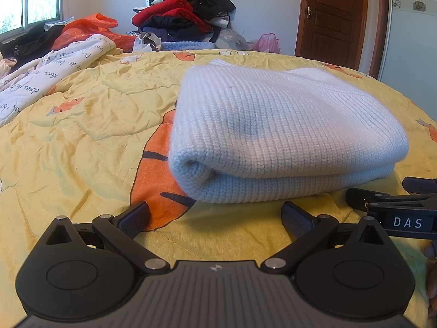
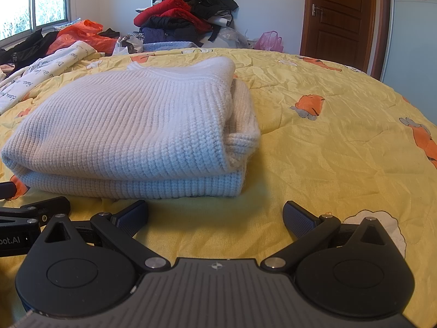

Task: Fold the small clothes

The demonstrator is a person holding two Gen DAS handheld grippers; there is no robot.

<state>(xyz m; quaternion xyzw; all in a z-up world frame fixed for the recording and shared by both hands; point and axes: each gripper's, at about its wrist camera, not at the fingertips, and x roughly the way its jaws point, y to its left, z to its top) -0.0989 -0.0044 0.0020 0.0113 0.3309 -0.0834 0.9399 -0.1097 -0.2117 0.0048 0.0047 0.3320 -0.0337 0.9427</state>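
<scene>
A white knitted sweater [image 1: 278, 131] lies folded in a thick rectangle on the yellow quilt [image 1: 82, 142]. It also shows in the right wrist view [image 2: 131, 134], with its neckline at the far side. My left gripper [image 1: 215, 213] is open and empty, just in front of the sweater's near left corner. My right gripper [image 2: 215, 213] is open and empty, just in front of the near right corner. Each gripper shows at the edge of the other's view: the right one [image 1: 396, 207], the left one [image 2: 30, 216].
A white printed blanket [image 1: 49, 76] lies at the left. An orange plastic bag [image 1: 87, 27] and a pile of red and dark clothes [image 1: 180, 13] stand beyond the bed. A pink bag [image 1: 266, 42] and a brown door [image 1: 333, 16] are at the back right.
</scene>
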